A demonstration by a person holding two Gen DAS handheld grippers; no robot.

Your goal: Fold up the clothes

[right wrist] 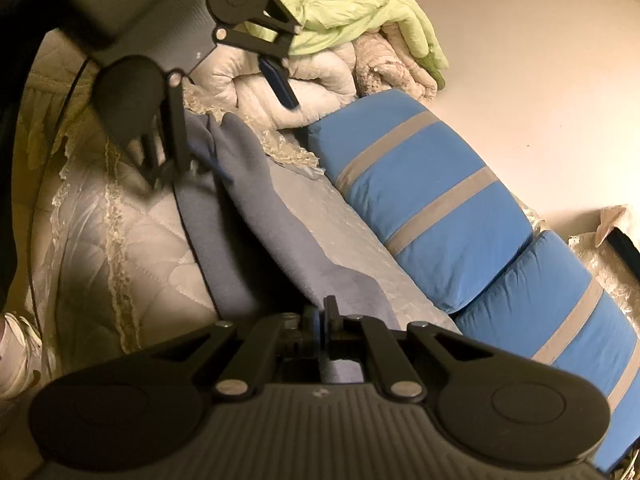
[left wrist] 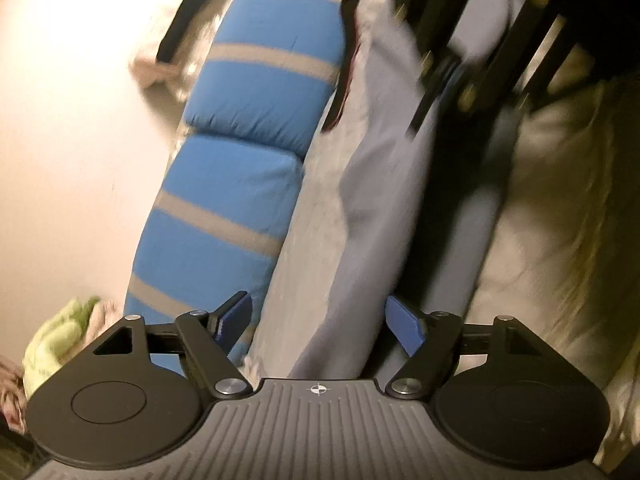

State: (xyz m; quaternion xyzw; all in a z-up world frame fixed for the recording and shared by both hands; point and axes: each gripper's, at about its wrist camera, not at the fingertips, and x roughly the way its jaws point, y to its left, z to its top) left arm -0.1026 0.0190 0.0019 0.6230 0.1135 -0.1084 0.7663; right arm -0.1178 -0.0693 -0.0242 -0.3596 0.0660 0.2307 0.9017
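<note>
The garment [right wrist: 256,216] is a plain grey-blue. The bed cover [right wrist: 120,248] beneath it is off-white, quilted, with cream lace bands. Along the bed's edge by the wall, two pillows [right wrist: 432,200] are bright blue with grey stripes. At the bed's corner lie a pale green quilt [right wrist: 352,12] and a white duvet [right wrist: 312,76]. The wall [right wrist: 540,80] is pinkish cream.

The left hand-held gripper [left wrist: 318,326] stands open over a grey-blue garment [left wrist: 372,184] beside blue striped cushions [left wrist: 240,168].
</note>
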